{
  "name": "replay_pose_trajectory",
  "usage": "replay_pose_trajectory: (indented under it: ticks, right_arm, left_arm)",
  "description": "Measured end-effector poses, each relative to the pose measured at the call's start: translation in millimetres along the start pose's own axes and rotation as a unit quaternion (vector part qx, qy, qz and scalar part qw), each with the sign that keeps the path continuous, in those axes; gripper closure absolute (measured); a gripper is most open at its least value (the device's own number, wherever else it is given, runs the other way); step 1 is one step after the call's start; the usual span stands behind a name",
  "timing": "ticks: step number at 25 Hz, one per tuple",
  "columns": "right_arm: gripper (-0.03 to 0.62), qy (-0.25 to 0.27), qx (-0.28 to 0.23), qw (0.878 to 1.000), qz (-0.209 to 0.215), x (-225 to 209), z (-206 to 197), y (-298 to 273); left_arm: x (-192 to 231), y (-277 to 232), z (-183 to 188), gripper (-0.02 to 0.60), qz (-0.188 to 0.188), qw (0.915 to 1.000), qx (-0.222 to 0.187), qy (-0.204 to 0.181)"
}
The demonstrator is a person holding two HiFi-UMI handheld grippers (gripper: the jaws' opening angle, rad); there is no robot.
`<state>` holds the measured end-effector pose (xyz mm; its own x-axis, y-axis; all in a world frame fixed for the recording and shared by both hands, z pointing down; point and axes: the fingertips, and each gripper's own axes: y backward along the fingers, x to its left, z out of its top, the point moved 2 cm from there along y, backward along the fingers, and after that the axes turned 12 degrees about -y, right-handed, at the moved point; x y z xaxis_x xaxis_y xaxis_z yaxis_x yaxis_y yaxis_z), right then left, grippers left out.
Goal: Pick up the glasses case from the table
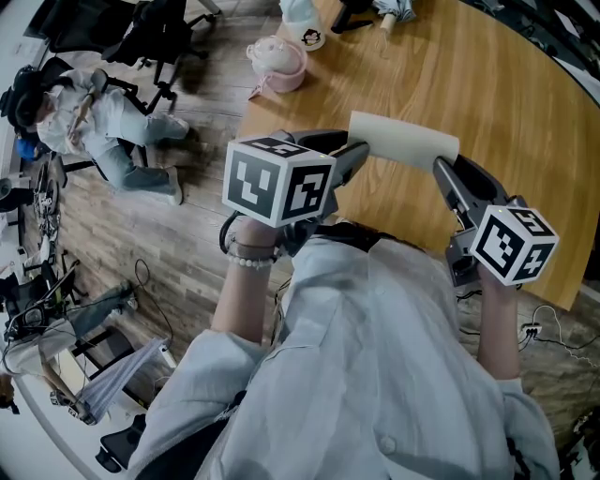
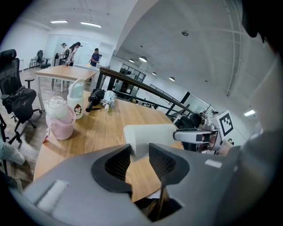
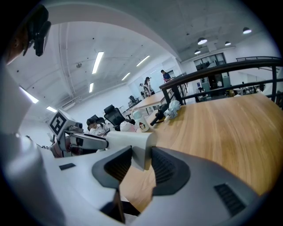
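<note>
White glasses case: smooth, matte, rounded oblong, held over the near edge of the pale wood-grain bench. L gripper jaws clamp the case's left end, R gripper jaws its right end, w/ ribbed black pads. Beyond the case, well apart: pink lidded pot and white cartoon-face bottle.

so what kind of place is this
Most likely an open-plan office: a long wooden table, black office chairs off its end, ceiling strip lights, and people standing at another table further back.
</note>
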<state>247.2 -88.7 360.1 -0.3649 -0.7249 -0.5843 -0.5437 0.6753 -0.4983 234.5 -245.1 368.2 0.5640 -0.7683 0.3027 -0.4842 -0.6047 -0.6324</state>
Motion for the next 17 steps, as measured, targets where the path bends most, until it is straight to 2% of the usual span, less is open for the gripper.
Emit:
replay_pose_trajectory:
  ticks: [17]
  right_arm:
    - [0.454, 0.004, 0.004, 1.000, -0.001, 1.5, -1.2, -1.5]
  left_arm:
    - [1.3, 1.0, -2.7, 0.445, 0.001, 1.0000, 0.000, 0.004]
